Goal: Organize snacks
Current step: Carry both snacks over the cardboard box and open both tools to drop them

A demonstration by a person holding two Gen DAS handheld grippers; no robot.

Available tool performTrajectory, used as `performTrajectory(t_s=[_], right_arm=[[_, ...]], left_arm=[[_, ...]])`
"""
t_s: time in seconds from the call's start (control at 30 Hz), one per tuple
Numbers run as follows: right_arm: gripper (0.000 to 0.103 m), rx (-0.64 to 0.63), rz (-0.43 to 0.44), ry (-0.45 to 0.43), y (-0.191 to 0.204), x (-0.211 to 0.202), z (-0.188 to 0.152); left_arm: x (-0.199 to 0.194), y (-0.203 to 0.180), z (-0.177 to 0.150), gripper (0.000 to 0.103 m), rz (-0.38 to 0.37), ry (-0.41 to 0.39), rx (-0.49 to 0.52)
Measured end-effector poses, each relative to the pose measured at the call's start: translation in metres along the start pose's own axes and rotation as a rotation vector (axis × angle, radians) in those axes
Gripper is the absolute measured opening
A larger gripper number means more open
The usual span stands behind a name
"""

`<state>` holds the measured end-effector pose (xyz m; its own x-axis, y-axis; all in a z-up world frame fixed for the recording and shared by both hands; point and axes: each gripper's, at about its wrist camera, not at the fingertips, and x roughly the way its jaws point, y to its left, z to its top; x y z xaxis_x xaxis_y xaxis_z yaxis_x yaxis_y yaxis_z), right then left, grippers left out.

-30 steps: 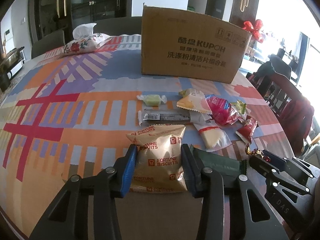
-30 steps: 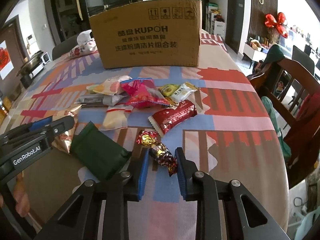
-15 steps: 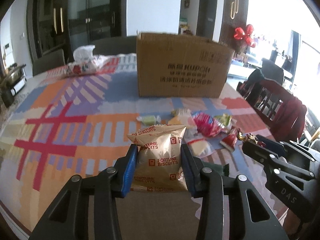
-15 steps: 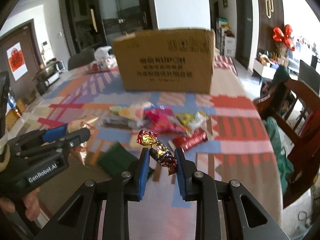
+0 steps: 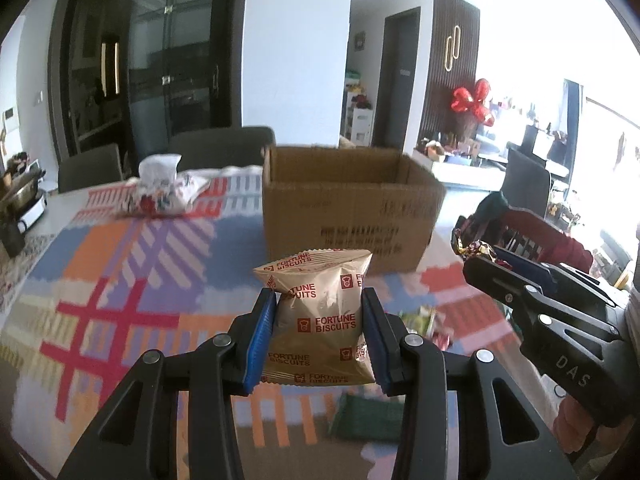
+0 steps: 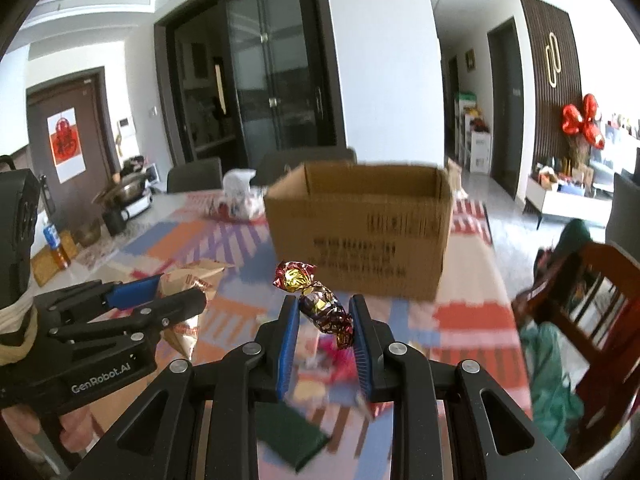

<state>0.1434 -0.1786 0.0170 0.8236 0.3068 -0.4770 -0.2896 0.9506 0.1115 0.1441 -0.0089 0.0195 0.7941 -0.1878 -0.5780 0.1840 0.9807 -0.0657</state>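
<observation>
Left gripper [image 5: 319, 332] squeezed tight on a tan biscuit bag [image 5: 318, 320], up in the air over the table [image 5: 120, 280]. Right gripper [image 6: 325, 334] pinching a shiny candy [image 6: 316, 304], also up high. Open cardboard box [image 6: 360, 236] just ahead on the table.

The left gripper [image 5: 319, 334] is level and raised off the desk, its 2 blue-padded fingers [image 5: 262, 330] pressed into the sides of a biscuit packet [image 5: 320, 316]. The right gripper [image 6: 325, 330] is raised too, its fingers [image 6: 289, 340] clamped on a foil candy [image 6: 320, 306]. In the left view the right gripper sits at 3 o'clock; in the right view the left one sits at 9 o'clock.
</observation>
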Motion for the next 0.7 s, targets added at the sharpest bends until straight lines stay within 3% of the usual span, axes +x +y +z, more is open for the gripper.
performTrajectory(t_s=[0.43, 0.7], right_arm=[[0.027, 0.002, 0.009, -0.049, -0.024, 0.036, 0.093], [0.027, -0.025, -0.042, -0.014, -0.042, 0.075, 0.133]], left_arm=[[0.03, 0.002, 0.101, 0.042, -0.009, -0.069, 0.084], [0.071, 0.011, 0.142, 0.042, -0.063, -0.012, 0.057]])
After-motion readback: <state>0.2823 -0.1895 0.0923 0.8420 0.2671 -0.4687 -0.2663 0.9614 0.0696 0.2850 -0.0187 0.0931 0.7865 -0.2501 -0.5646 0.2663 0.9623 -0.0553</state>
